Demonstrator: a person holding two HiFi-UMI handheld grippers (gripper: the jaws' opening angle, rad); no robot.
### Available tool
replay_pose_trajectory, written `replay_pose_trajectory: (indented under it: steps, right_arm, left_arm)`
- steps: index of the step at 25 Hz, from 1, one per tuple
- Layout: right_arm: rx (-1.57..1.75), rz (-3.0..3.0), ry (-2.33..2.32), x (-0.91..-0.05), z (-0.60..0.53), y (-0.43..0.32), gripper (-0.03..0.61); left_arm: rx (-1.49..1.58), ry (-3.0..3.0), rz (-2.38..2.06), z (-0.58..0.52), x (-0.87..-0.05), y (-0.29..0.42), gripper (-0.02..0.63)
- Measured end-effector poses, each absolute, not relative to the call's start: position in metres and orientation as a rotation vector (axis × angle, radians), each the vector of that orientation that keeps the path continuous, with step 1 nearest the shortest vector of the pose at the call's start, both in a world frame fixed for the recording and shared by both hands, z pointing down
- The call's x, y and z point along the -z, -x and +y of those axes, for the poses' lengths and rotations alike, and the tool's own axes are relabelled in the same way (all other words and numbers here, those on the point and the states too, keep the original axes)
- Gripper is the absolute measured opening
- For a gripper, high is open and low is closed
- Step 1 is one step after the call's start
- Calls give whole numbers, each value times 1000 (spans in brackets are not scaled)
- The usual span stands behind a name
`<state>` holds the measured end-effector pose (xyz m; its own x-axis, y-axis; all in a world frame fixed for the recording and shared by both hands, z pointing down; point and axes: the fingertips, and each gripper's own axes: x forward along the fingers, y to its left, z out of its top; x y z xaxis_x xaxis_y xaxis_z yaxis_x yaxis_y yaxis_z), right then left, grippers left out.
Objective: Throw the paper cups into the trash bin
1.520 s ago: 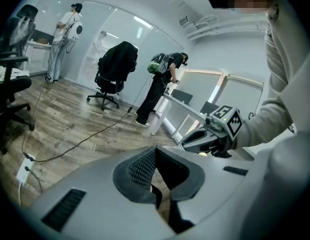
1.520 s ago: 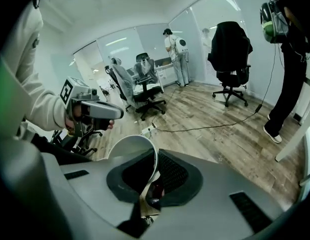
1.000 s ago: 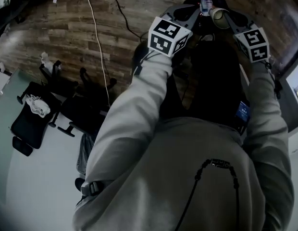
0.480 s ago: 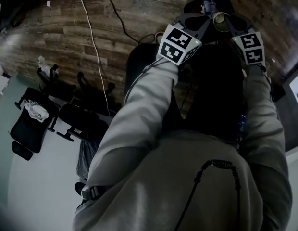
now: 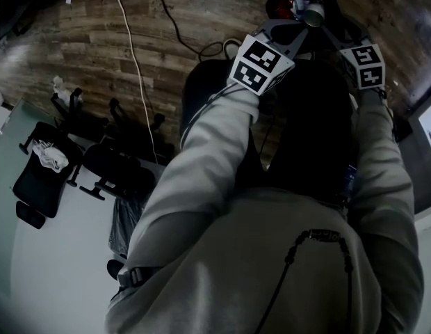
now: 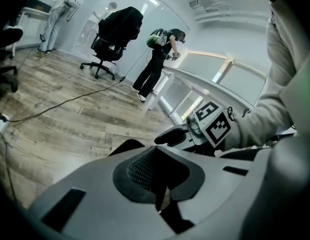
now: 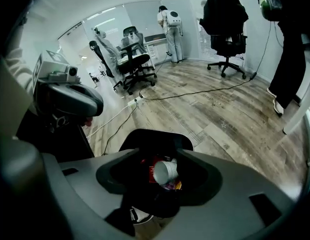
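Over the bin [image 7: 154, 136], right tool [image 7: 162, 184] stands apart, paper cup [image 7: 166, 171] loose inside among rubbish; head view doesn't show that gap. Left tool [image 6: 159, 196] pressed together, empty.

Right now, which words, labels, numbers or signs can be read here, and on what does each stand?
Nothing can be read with certainty.
Print on the floor: too blurred to read.
Red packet in the trash bin: print too small.
Marker cube: square patterns only, no letters.
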<state>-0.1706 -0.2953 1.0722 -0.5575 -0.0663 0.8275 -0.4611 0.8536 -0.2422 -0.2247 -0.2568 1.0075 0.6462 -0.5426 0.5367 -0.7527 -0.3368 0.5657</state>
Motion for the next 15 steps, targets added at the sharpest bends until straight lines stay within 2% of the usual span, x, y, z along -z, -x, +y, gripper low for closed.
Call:
replay_pose_trajectory:
  steps: [15]
  right_arm:
    - [-528, -2125, -417, -1041, -290, 164, 212]
  left_arm:
    - [-219, -1957, -1032, -251, -982, 224, 2]
